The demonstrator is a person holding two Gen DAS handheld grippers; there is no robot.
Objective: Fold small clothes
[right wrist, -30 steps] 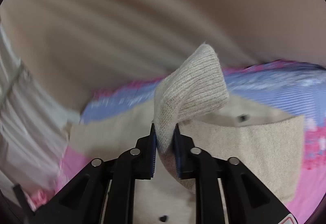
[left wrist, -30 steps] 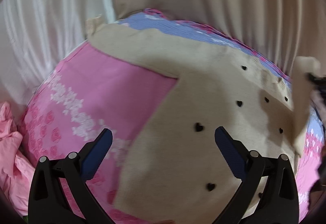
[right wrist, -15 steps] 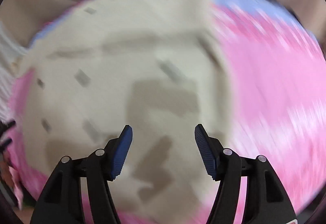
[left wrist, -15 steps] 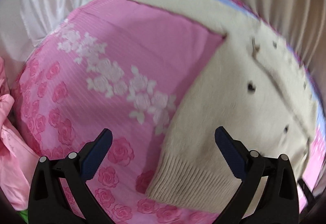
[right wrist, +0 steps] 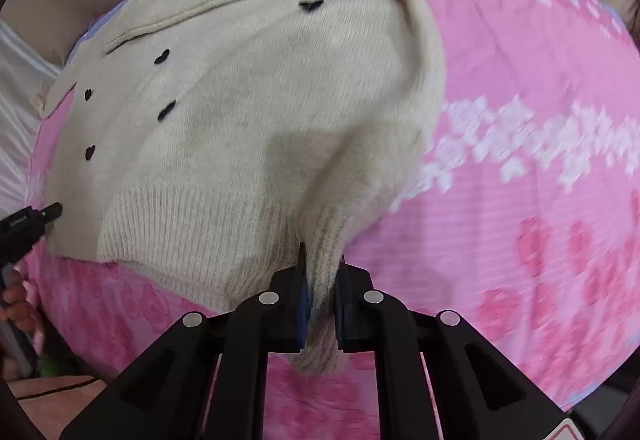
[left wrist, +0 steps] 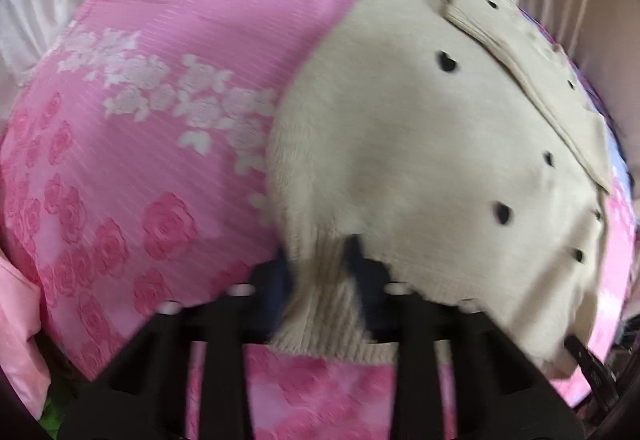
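One cream sweater (right wrist: 256,127) — two tongs (left wrist: 320,280) (right wrist: 320,300) pinching its hem.

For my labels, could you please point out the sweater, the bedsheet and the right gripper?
sweater (right wrist: 248,111): right wrist view, body.
bedsheet (left wrist: 168,51): left wrist view, bare pink part.
right gripper (right wrist: 321,304): right wrist view, between fingertips.

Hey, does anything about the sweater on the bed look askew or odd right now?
Nothing looks damaged. The cream sweater lies on the pink floral bedspread, its ribbed hem bunched and puckered where the left hand-held gripper and right hand-held gripper pinch it.
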